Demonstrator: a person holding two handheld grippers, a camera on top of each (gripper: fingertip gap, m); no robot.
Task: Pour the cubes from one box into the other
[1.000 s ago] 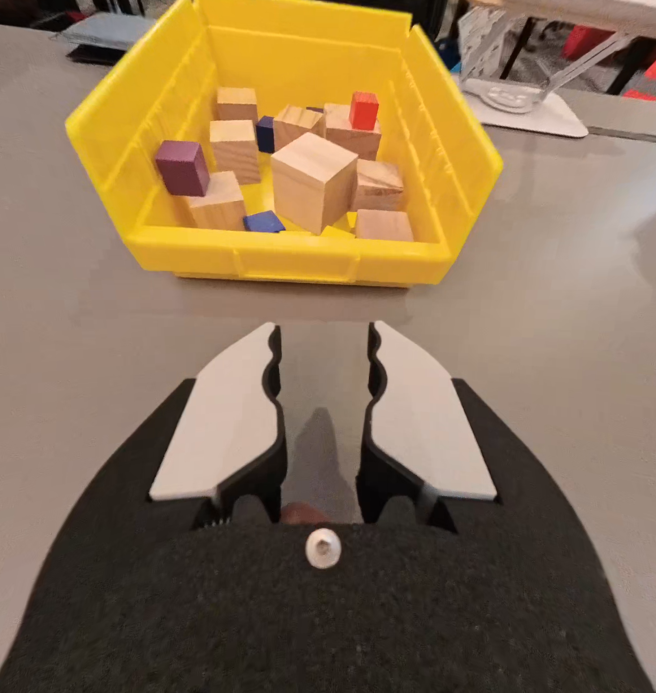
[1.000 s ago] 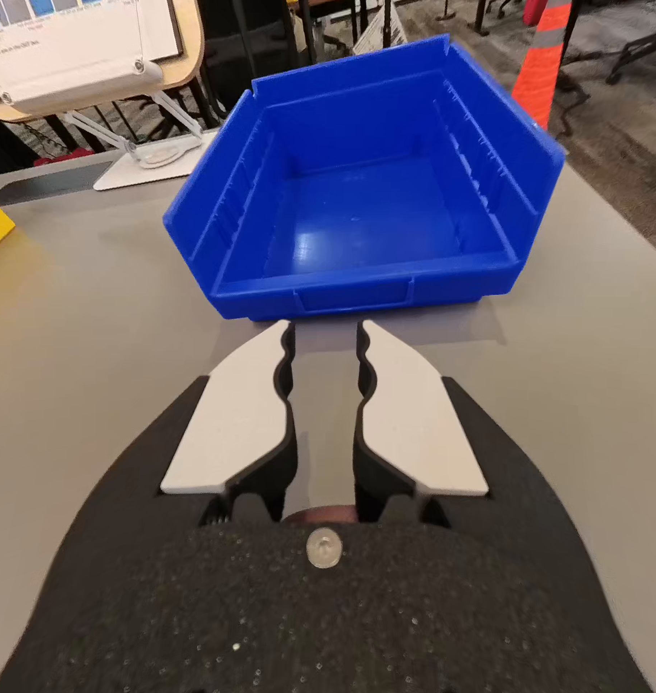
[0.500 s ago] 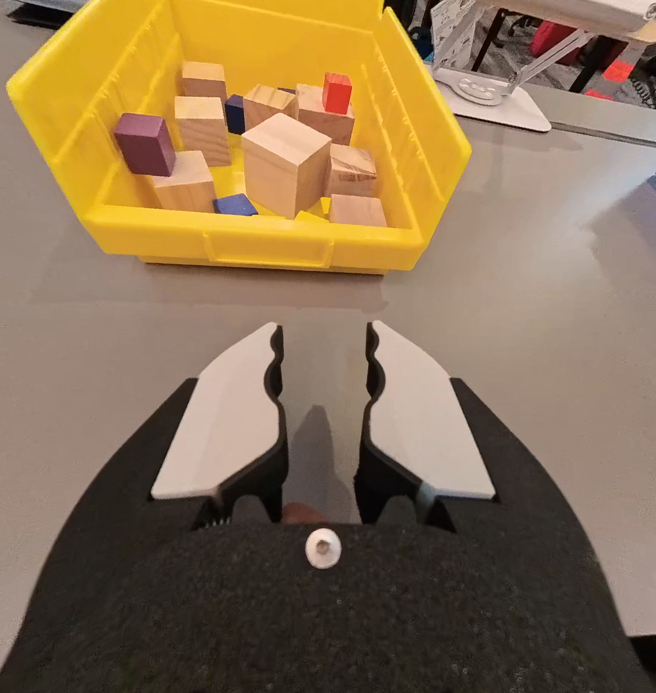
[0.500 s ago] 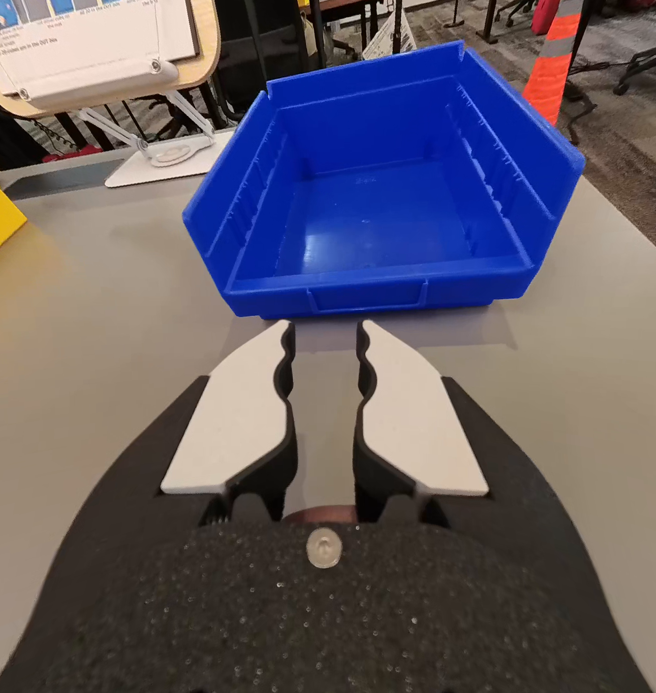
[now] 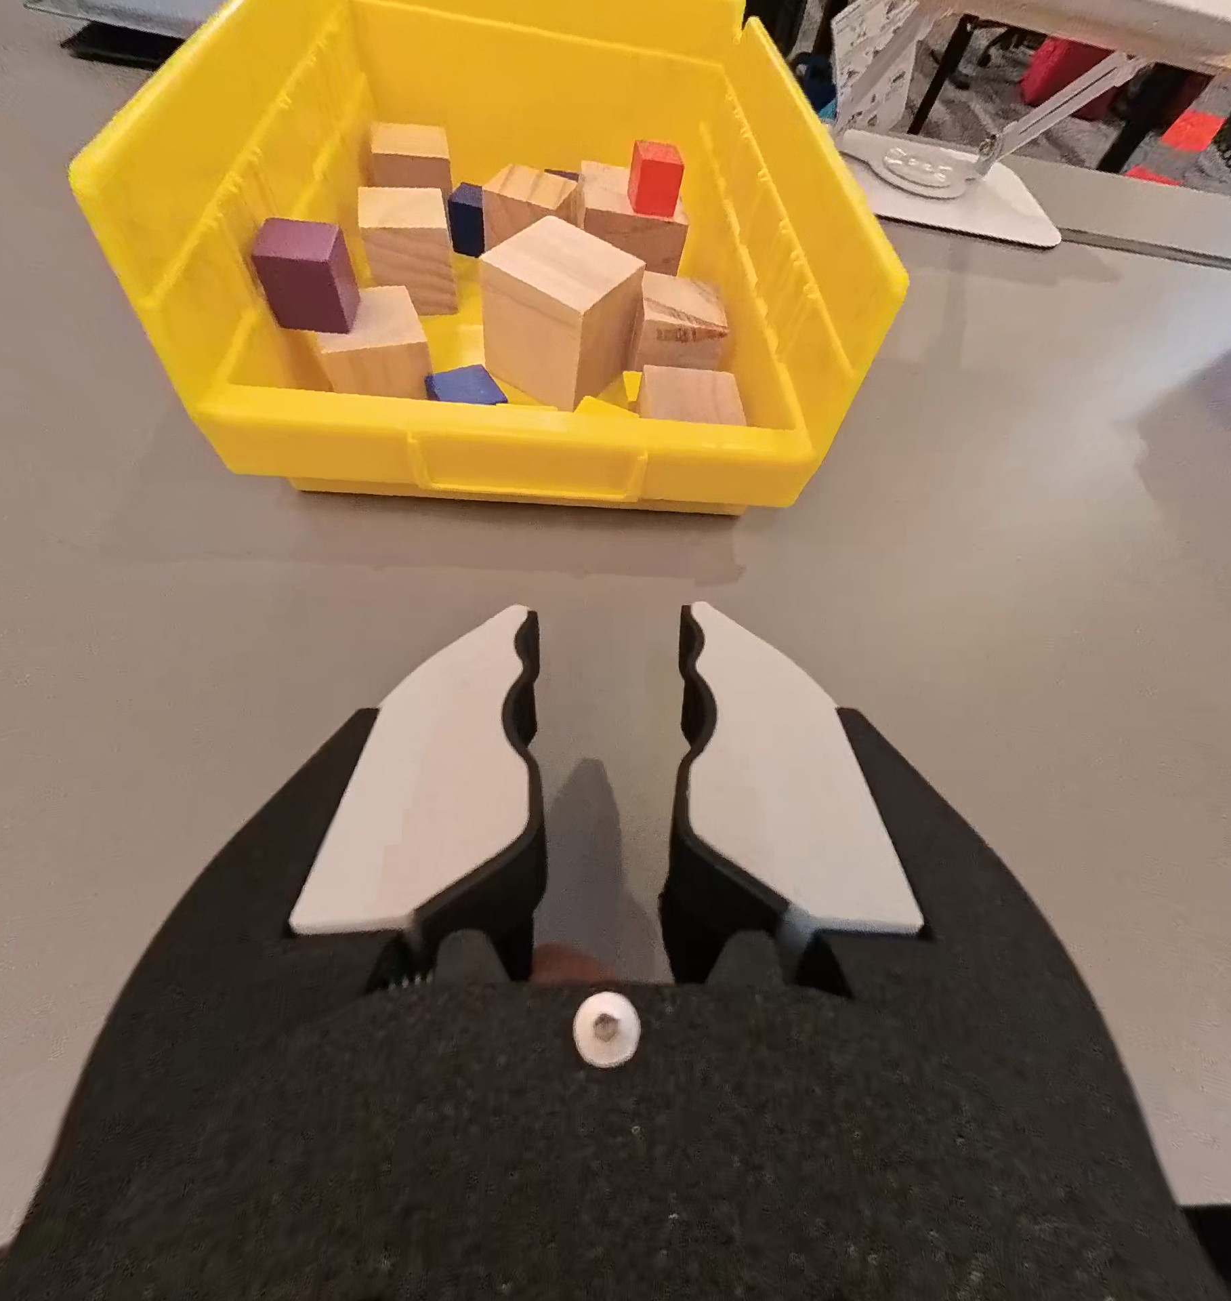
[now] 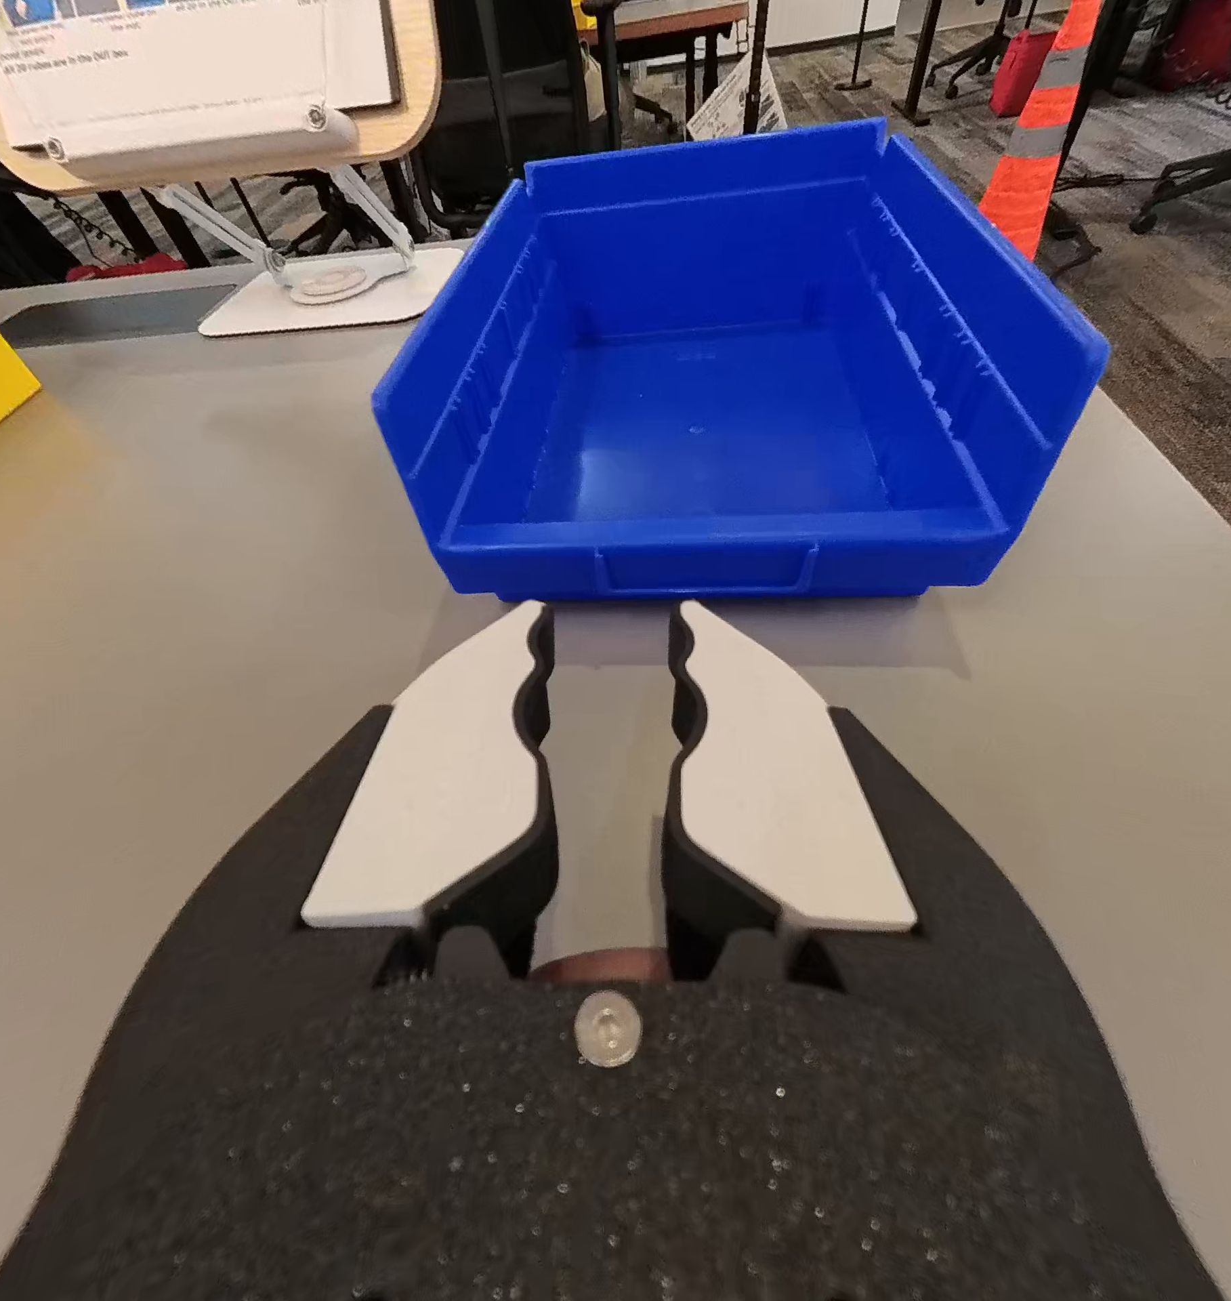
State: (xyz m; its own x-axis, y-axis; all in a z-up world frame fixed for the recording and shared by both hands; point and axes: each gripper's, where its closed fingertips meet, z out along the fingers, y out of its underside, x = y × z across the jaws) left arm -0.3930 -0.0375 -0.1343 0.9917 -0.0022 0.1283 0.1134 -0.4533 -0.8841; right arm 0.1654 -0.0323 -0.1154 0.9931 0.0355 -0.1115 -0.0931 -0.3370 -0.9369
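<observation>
**A:** Where were the cubes, and had any been poured?

**B:** None had. The loose wooden cubes (image 5: 559, 310), mostly plain pale wood with a purple, a red and two dark blue ones among them, all lay heaped inside the yellow plastic open-fronted storage box (image 5: 528, 461). That box stood flat on the smooth grey table (image 5: 1020, 563).

**A:** And the other box?

**B:** The blue plastic storage box (image 6: 704, 567) of the same shape stood upright on the same table with nothing in it; its glossy floor was bare. A corner of the yellow box showed at the far left edge of the right wrist view, well apart from the blue one.

**A:** What were the grippers doing?

**B:** The left gripper (image 5: 609, 630), with grey fingers on a black body, hovered in front of the yellow box's low front lip, near it but not touching. Its jaws stood partly apart with only table showing between them. The right gripper (image 6: 609, 623) sat just before the blue box's front lip, jaws likewise parted and holding nothing.

**A:** So what was left?

**B:** Everything, by my reading: gripping the yellow box, lifting it, carrying it to the blue box and tipping it.

**A:** Anything beyond the yellow box?

**B:** A white stand base (image 5: 950, 190) behind it to the right.
</observation>
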